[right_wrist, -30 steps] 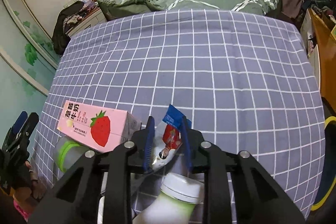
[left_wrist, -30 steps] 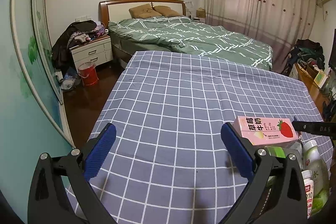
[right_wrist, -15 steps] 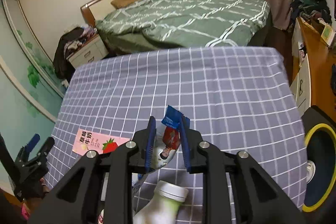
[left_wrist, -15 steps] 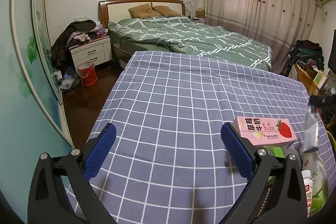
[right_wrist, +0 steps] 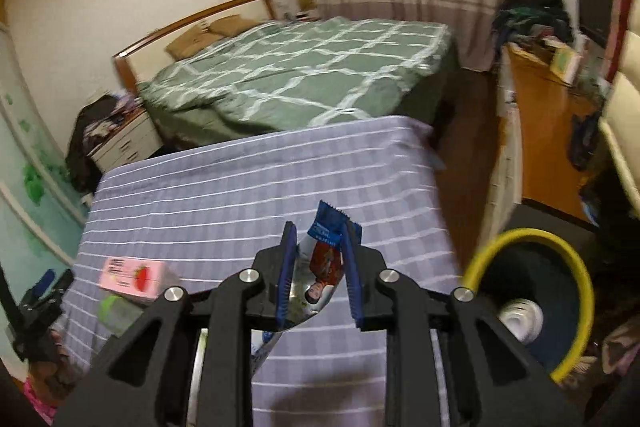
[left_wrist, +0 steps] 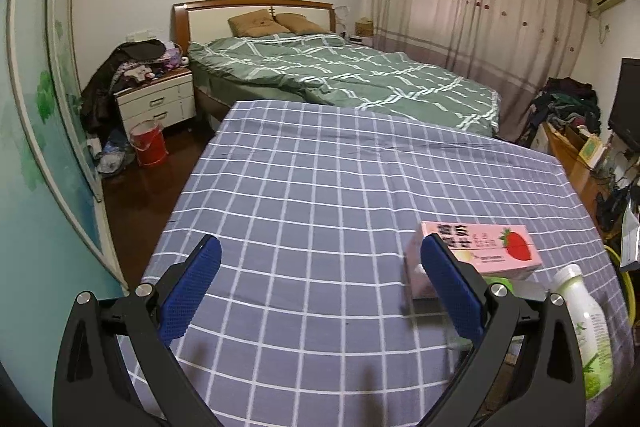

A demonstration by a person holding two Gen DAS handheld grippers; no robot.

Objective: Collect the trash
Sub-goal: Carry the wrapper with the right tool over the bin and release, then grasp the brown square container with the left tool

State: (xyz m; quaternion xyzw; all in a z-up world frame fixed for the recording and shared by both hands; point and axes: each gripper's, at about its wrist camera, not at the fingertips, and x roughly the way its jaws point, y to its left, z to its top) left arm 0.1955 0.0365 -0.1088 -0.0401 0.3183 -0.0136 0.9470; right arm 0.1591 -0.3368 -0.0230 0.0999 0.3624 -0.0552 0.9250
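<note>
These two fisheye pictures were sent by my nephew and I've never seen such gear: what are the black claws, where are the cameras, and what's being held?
There is no robot here. A person holds a two-fingered tool in each hand, and each tool carries a wide-angle camera looking forward along its fingers. So the black arms with blue pads are the tools themselves.

In the left hand's view, the left tool is open and empty above a checked cloth. On the cloth lie a pink strawberry carton and a white-and-green bottle.

In the right hand's view, the right tool is shut on a snack wrapper, blue at the top. To its right is a dark bin with a yellow rim, which seems to be where the trash goes.
</note>
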